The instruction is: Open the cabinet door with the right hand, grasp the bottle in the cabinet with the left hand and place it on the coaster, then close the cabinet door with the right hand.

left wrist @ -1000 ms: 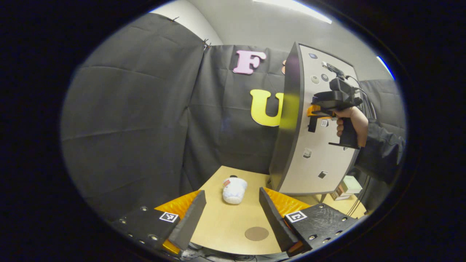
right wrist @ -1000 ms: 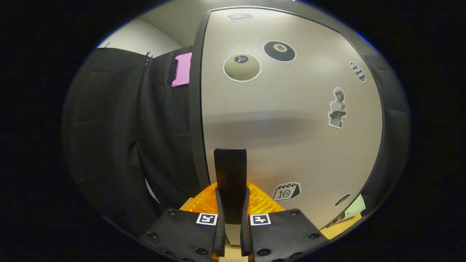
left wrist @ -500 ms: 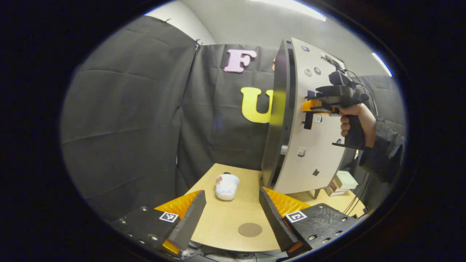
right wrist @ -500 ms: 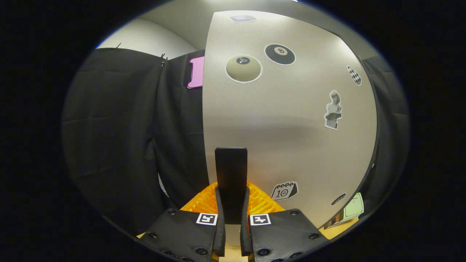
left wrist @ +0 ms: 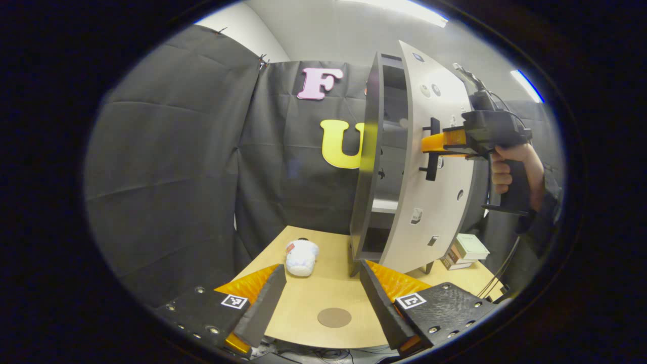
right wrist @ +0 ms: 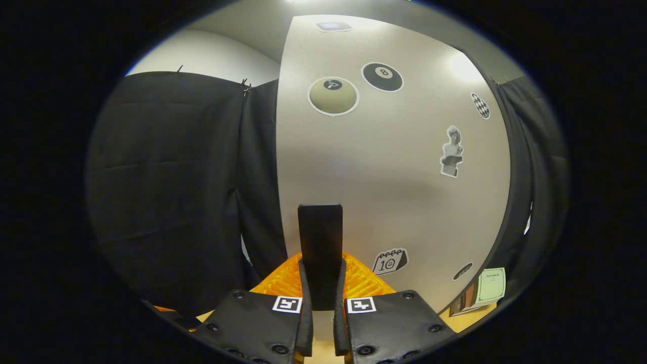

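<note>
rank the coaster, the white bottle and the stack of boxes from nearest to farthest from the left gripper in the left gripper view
1. The coaster: flat on the table just ahead of the open left gripper, between its fingers.
2. The white bottle: lying on its side farther back, slightly left of centre.
3. The stack of boxes: off to the right, past the opened cabinet door.
</note>
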Demonstrator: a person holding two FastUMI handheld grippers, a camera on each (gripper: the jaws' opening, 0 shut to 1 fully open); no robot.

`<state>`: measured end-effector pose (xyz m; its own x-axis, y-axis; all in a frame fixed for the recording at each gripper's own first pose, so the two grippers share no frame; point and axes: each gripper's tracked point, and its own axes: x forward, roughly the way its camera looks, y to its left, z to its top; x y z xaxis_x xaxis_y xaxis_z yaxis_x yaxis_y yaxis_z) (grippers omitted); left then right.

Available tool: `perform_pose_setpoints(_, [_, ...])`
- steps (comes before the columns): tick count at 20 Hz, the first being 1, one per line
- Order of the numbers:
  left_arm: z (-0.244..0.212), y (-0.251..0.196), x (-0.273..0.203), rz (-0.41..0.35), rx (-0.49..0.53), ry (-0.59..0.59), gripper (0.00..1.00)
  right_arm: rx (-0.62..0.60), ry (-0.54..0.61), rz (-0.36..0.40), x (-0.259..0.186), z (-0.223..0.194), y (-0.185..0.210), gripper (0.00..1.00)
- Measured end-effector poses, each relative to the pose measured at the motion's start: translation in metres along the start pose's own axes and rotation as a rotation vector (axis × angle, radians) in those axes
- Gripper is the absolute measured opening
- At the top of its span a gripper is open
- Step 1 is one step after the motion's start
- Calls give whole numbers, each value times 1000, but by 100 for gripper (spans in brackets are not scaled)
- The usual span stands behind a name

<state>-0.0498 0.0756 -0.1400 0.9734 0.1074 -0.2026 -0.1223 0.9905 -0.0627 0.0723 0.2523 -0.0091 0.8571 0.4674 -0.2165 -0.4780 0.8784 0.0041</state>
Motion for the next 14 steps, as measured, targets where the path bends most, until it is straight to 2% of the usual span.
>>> perform_pose_setpoints(3, [0,0,1,2,4,-5,92,-20,-15,32,-5,-1,-1,17])
perform_pose_setpoints(4, [0,0,1,0,3,-5,89,-18,-16,47,-7,-1,-1,17])
perform_pose_setpoints(6, [0,0,1,0,5,-4,92,0,-12,71,-10,-2,-2,17])
perform_pose_setpoints(7, [-1,0,2,3,10,-2,89,3,-13,76,-11,-2,-2,17])
perform_pose_setpoints(8, [-1,1,2,5,15,-2,92,-2,-16,78,-12,-2,-3,18])
perform_pose_setpoints(14, [-1,-5,3,-31,10,1,92,-4,-7,62,-21,-4,-8,18])
